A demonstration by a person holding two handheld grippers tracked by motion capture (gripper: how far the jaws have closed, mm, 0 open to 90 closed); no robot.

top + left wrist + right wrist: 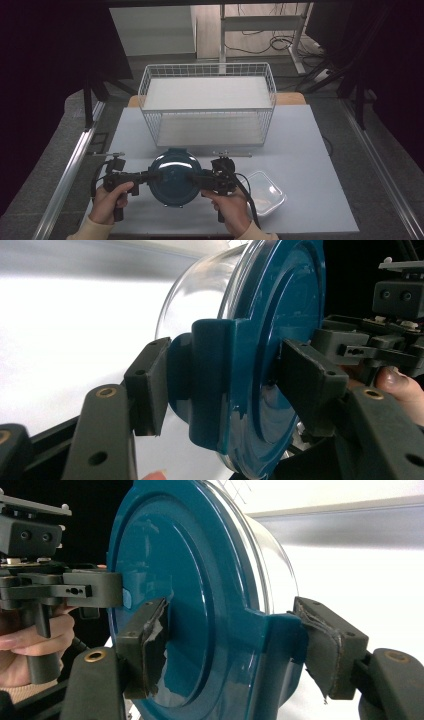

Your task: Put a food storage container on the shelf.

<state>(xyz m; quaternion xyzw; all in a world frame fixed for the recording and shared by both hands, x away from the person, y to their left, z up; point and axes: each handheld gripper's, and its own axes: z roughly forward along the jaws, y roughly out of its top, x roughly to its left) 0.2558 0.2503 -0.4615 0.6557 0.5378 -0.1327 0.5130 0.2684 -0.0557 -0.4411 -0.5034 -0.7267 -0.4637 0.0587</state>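
Teal-lidded glass container [174,176] level, lid up; left gripper [150,176], right gripper [194,178] jaws clamping opposite latches.

The table [310,150] carries one round glass container with a teal lid [175,176], one clear rectangular box [267,192] and one white wire basket [207,102]. Two grippers, the left gripper [150,176] and the right gripper [196,179], are present, held by two hands.
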